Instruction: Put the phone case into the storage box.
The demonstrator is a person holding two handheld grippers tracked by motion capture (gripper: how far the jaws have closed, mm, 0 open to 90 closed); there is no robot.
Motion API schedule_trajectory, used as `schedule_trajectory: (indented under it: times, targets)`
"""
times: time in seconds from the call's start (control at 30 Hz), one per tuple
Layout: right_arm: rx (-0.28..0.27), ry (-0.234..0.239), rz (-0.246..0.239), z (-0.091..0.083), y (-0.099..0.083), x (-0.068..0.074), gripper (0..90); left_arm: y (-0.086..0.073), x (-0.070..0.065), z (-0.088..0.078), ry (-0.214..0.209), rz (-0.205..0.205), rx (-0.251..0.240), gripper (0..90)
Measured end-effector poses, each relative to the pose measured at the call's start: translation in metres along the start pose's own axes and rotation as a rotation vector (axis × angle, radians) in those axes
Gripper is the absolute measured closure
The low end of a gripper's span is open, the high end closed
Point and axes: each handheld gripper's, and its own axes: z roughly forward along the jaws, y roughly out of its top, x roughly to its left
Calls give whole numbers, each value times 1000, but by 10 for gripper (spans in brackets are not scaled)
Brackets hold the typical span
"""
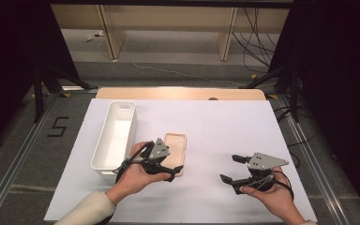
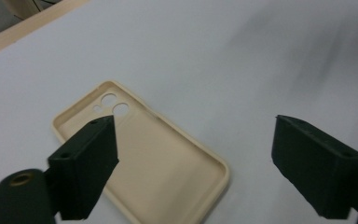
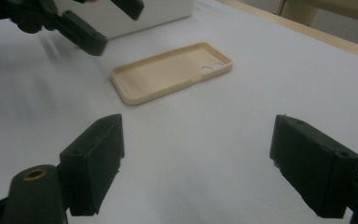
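A beige phone case [image 1: 175, 145] lies hollow side up on the white sheet [image 1: 225, 126], camera holes at its far end. My left gripper [image 1: 174, 172] hovers over the case's near end, open, with nothing between its jaws. In the left gripper view the case [image 2: 168, 163] lies below and left of the left gripper [image 2: 193, 123], partly behind the left jaw. My right gripper [image 1: 228, 168] is held open off to the right, apart from the case. In the right gripper view, the right gripper [image 3: 198, 123] faces the case [image 3: 168, 72] and the left gripper [image 3: 112, 23] beyond it.
A long white bin [image 1: 104, 168] stands left of the case, nothing visible inside; its wall [image 3: 158, 11] shows in the right gripper view. The table's wooden edge [image 1: 178, 93] runs along the back. Bare sheet lies between and beyond the grippers.
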Motion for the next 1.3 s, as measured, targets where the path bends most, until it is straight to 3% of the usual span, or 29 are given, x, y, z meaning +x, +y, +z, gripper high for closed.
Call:
schedule_trajectory:
  times: [0.13,0.43,0.7,1.3]
  targets:
    - [3,2,2,0,0,1,189,-5,-2,-20,23,5,-42,0]
    - [3,3,1,1,0,1,189,-20,5,-61,55,-22,-146,0]
    - [4,4,1,1,0,1,189,-39,15,-87,104,-68,-186,0]
    - [1,2,0,1,0,1,189,-62,22,-110,157,-90,-219,0]
